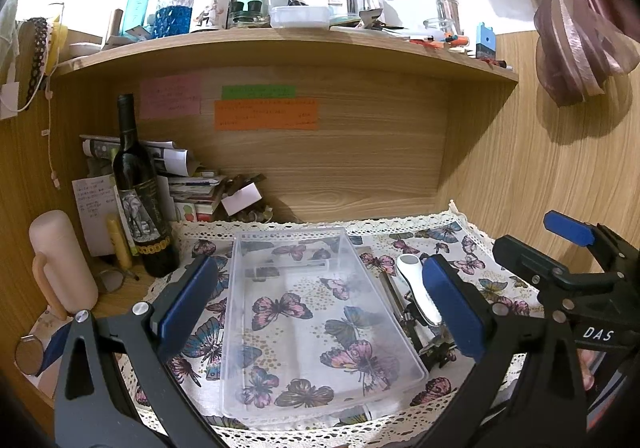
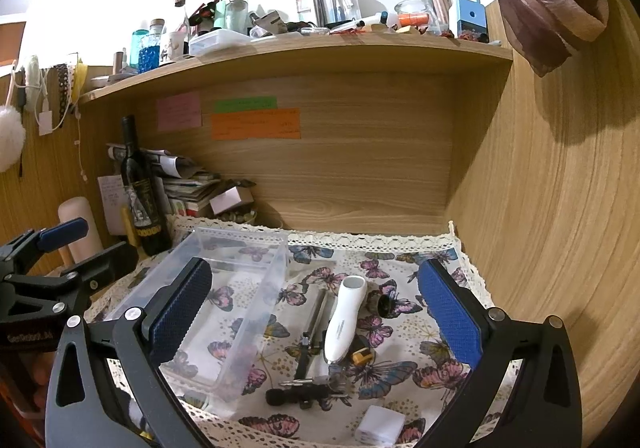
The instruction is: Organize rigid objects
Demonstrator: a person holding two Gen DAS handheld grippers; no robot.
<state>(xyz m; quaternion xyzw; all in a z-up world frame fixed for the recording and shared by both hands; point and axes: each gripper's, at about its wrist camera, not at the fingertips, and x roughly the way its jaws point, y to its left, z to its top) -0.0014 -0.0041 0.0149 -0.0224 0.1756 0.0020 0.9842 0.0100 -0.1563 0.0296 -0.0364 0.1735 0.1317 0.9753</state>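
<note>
Both tools, left tool (image 1: 320, 308) and right tool (image 2: 316, 312), gape open, holding nothing. Clear bin (image 1: 304, 328) empty; white device (image 2: 344, 320) and metal tools (image 2: 308, 364) wait unsorted at three o'clock of it.

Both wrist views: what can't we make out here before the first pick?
- Sticky notes, both views: handwriting too small to read.
- White handheld device, left view: lower end hidden behind the left gripper's finger.
- Black metal tool: parts tangled, type unclear.
- White block, right view: near bottom edge, partly cut off.
- Clear plastic box: near corner hidden by right gripper finger in right view.
</note>
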